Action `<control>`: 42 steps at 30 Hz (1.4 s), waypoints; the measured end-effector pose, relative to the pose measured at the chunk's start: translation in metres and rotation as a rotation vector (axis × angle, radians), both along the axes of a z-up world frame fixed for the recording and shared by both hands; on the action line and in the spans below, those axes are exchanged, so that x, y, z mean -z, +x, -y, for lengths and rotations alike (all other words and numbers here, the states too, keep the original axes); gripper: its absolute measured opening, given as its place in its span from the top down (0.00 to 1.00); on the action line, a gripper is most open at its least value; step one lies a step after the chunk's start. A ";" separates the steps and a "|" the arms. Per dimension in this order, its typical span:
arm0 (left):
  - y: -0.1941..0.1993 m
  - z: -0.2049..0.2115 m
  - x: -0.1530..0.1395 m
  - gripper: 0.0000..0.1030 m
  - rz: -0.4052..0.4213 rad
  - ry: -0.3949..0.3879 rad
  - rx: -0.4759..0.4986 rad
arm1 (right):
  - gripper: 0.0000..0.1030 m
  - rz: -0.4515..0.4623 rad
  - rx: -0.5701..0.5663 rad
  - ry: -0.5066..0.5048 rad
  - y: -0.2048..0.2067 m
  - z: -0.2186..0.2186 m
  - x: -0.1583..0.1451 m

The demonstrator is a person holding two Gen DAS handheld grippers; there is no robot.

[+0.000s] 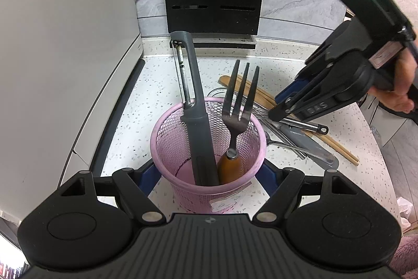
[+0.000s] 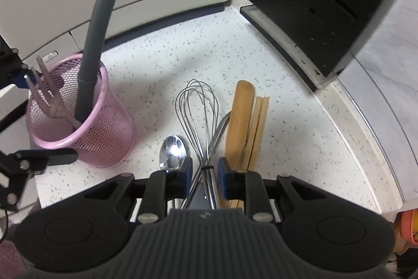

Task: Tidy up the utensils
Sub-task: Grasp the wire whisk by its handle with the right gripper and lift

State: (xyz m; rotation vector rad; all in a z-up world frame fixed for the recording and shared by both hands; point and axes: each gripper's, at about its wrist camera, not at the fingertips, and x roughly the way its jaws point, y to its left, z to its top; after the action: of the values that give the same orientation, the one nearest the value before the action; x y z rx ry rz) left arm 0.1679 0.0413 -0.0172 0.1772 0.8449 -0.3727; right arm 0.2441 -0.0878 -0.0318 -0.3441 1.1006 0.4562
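Left gripper was set partly open around the pink mesh cup, its blue pads apparently pressed to the cup's two sides, steadying it near the left of the speckled countertop. It pointed forward and down. A grey peeler and a wooden-handled fork already stood upright in the cup.

Remaining utensils lay loose in a pile just right of the cup: spoon, wire whisk, wooden spatula, chopsticks.

Right gripper, held in a hand, was tilted steeply down over the pile. Its jaws were narrow and straddled the whisk's neck, with a slight gap showing on each side; nothing was gripped yet.

Judged step: picking up the whisk. The next move would call for closing on the neck without catching the spoon, lifting clear, then lowering it handle-first into the cup.
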 end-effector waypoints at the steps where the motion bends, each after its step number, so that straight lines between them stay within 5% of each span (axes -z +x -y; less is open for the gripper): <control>1: 0.000 0.000 0.000 0.13 0.000 0.000 0.000 | 0.80 -0.002 -0.004 -0.005 0.002 -0.002 0.001; 4: 0.000 0.001 0.000 0.13 0.001 0.000 0.001 | 0.72 0.001 -0.016 -0.024 0.006 -0.008 0.004; 13: 0.000 0.000 0.000 0.13 0.003 -0.001 0.003 | 0.71 -0.025 -0.030 -0.060 0.018 -0.020 0.010; 24: 0.000 0.001 -0.001 0.13 0.003 -0.002 0.002 | 0.82 -0.024 -0.024 -0.046 0.022 -0.019 0.015; 42: 0.000 0.000 0.000 0.13 0.004 -0.001 0.004 | 0.86 0.108 0.019 0.017 -0.017 0.009 -0.033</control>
State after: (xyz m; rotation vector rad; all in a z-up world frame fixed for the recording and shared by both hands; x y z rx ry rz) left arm 0.1681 0.0411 -0.0168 0.1788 0.8407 -0.3768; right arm 0.2272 -0.0967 0.0008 -0.3390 0.9938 0.4258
